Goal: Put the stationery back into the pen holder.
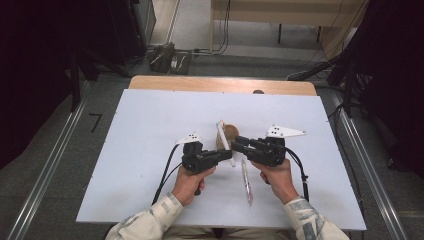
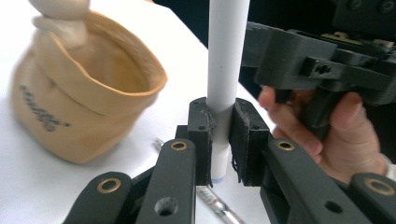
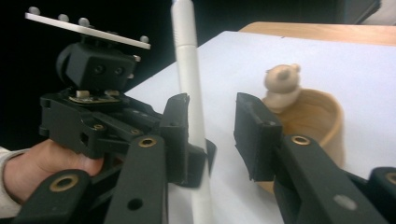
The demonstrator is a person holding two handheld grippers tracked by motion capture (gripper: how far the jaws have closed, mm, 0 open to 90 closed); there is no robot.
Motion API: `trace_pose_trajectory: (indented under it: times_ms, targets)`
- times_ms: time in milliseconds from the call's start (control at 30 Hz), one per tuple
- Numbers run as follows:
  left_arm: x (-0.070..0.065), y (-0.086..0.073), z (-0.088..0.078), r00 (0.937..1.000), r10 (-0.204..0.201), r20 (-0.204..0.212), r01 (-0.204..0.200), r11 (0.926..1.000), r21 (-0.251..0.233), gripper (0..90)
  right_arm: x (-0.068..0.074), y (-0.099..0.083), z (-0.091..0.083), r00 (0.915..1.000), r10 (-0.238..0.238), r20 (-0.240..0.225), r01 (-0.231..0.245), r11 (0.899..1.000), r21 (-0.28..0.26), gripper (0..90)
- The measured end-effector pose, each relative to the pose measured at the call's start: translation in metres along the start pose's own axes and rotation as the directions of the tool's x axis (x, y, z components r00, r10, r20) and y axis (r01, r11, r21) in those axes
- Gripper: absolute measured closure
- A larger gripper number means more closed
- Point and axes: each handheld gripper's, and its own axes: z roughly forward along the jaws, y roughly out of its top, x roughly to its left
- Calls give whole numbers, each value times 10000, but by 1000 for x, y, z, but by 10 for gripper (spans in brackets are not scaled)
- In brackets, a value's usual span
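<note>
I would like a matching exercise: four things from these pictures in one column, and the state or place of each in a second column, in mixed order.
Things:
1. white pen
2. left gripper
3. right gripper
4. clear pen

States:
A. lies flat on the table
B. jaws open, around the white pen
C. stands upright, clamped low down
D. shut on the white pen

Pairs: 1-C, 2-D, 3-B, 4-A
</note>
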Motion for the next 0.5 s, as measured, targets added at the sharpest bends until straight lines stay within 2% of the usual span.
trace_pose_trajectory:
  times_ms: [133, 167, 200, 300, 333, 367, 400, 467, 500]
  targets:
    - [-4, 1, -4, 9963, 496, -696, -519, 9982, -308, 801, -7, -4, -11, 9985, -19, 554, 11, 9999, 148, 538]
    - [-5, 2, -5, 9943, 643, -856, -676, 9970, -366, 801, -9, -5, -14, 9968, -79, 800, 65, 9998, 177, 527]
    - [-6, 2, -6, 9915, 816, -1017, -863, 9954, -426, 801, -9, -5, -14, 9968, -79, 800, 65, 9998, 177, 527]
    - [-7, 4, -8, 9849, 1075, -1358, -1156, 9919, -532, 801, -14, -9, -23, 9874, -256, 1563, 191, 9989, 429, 493]
    - [-8, 5, -8, 9834, 1108, -1435, -1204, 9909, -598, 801, -17, -13, -27, 9805, -303, 1940, 186, 9979, 615, 472]
    - [-8, 6, -8, 9818, 1185, -1484, -1286, 9898, -609, 801, -17, -13, -27, 9805, -303, 1940, 186, 9979, 615, 472]
    - [-9, 7, -9, 9783, 1308, -1609, -1436, 9871, -704, 801, -19, -17, -29, 9752, -386, 2181, 206, 9962, 840, 468]
    - [-9, 8, -9, 9785, 1291, -1607, -1427, 9868, -763, 801, -21, -21, -31, 9728, -336, 2290, 99, 9945, 1039, 461]
    - [-10, 11, -9, 9749, 1421, -1716, -1586, 9836, -865, 801, -21, -23, -31, 9712, -405, 2348, 143, 9936, 1124, 461]
